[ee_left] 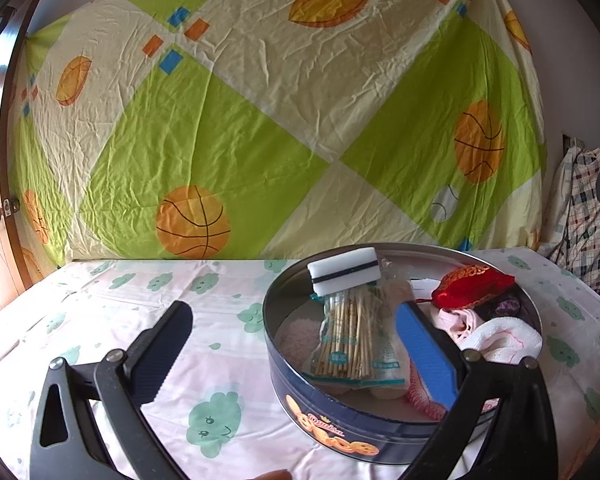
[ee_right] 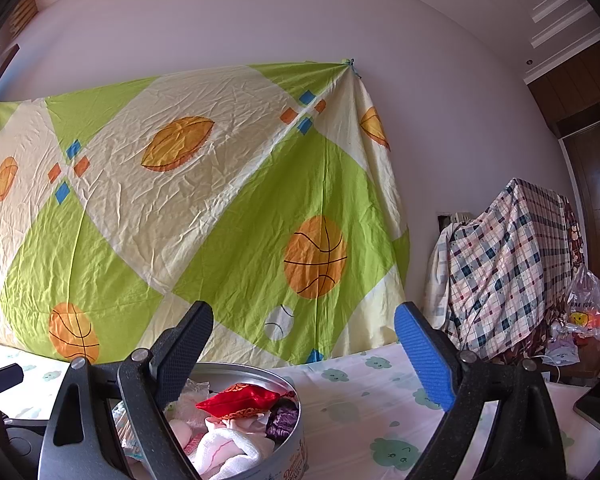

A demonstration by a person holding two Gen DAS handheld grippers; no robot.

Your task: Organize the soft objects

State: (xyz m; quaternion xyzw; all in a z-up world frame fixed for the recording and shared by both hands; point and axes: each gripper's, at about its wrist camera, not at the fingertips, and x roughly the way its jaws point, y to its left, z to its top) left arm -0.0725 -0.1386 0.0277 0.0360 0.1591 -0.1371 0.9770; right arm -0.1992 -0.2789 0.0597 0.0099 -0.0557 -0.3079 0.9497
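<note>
Over the tablecloth [ee_left: 100, 320], both grippers [ee_left: 296, 332] [ee_right: 304, 340] hover spread.

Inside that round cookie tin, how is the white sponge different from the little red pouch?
The white sponge is a plain rectangular block with a dark stripe along its middle; the red pouch is shiny, lumpy fabric with gold trim. The sponge leans against the far wall of the tin, above a bag of wooden sticks; the pouch sits on the right side, on top of a pile of cloths. Both lie inside the tin, and neither gripper touches them.
</note>
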